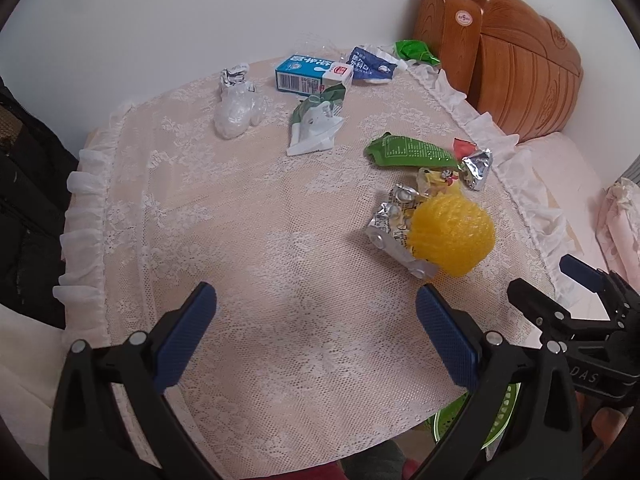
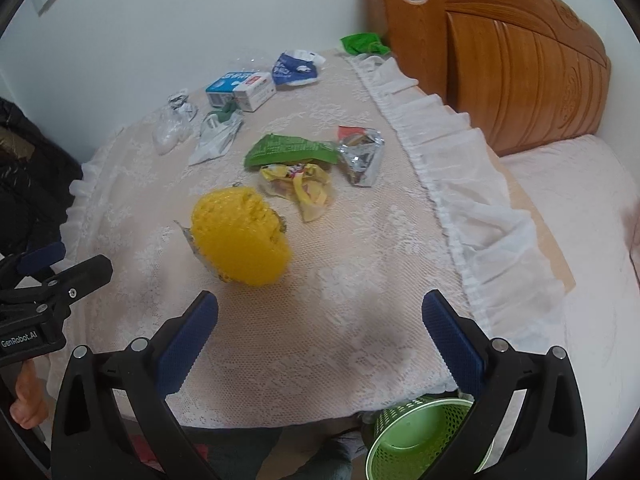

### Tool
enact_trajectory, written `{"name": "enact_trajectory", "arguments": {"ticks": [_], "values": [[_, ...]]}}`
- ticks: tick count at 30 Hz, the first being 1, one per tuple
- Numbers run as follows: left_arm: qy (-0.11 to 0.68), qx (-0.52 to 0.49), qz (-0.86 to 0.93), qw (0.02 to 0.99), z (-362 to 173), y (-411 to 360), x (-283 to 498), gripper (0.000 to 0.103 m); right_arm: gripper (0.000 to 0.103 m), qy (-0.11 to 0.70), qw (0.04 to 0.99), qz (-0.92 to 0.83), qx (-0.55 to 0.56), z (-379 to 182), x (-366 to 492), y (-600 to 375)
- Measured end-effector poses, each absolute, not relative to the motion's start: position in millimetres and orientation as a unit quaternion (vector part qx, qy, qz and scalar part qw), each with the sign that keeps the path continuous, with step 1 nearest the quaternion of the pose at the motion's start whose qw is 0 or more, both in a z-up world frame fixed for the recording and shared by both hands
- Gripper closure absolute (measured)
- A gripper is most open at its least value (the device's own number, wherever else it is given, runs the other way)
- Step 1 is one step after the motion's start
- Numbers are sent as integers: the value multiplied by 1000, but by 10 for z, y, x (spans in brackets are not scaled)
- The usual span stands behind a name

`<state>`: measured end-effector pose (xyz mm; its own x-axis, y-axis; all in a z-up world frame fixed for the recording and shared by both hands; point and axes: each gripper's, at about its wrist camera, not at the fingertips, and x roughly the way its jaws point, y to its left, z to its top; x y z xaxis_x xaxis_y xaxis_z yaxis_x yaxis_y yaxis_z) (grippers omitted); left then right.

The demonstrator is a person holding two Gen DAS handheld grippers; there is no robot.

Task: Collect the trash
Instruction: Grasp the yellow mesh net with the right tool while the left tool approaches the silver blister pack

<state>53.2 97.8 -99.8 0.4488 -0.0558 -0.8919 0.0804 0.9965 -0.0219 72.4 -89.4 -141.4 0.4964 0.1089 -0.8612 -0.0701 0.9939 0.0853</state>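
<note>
Trash lies scattered on a lace-covered table (image 1: 260,240) (image 2: 360,264). Nearest is a yellow foam net (image 1: 452,236) (image 2: 240,236) resting on a crumpled foil wrapper (image 1: 392,220). Behind it lie a green packet (image 1: 408,152) (image 2: 292,150), a yellow wrapper (image 2: 300,184) and a silver foil bag (image 1: 476,166) (image 2: 362,152). Farther back are a white-green bag (image 1: 314,124) (image 2: 216,136), a clear plastic wad (image 1: 238,106) (image 2: 170,128), a blue milk carton (image 1: 310,74) (image 2: 240,88) and a blue pouch (image 1: 370,64) (image 2: 294,68). My left gripper (image 1: 316,308) and right gripper (image 2: 320,312) hover open and empty over the table's near edge.
A green mesh bin (image 2: 416,436) (image 1: 472,416) stands on the floor below the table's near right corner. A wooden headboard (image 2: 500,60) and a bed (image 2: 580,240) are on the right. A crumpled green bag (image 2: 362,44) sits at the table's far corner. Dark clothing (image 1: 24,200) hangs at left.
</note>
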Motion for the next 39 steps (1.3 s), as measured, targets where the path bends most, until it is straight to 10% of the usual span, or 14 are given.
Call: {"name": "enact_trajectory", "arguments": {"ticks": [7, 17, 22, 39], "values": [[521, 9, -57, 851, -968, 1039, 589, 7, 5, 495, 864, 94, -6, -1517, 1080, -527], [534, 0, -93, 840, -1036, 1012, 661, 7, 59, 526, 837, 123, 93, -1731, 1247, -634], [549, -21, -109, 829, -1127, 927, 722, 7, 70, 512, 838, 129, 137, -1630, 1151, -807], [599, -101, -120, 785, -1420, 339, 896, 7, 77, 478, 861, 73, 160, -1444, 796, -1482]]}}
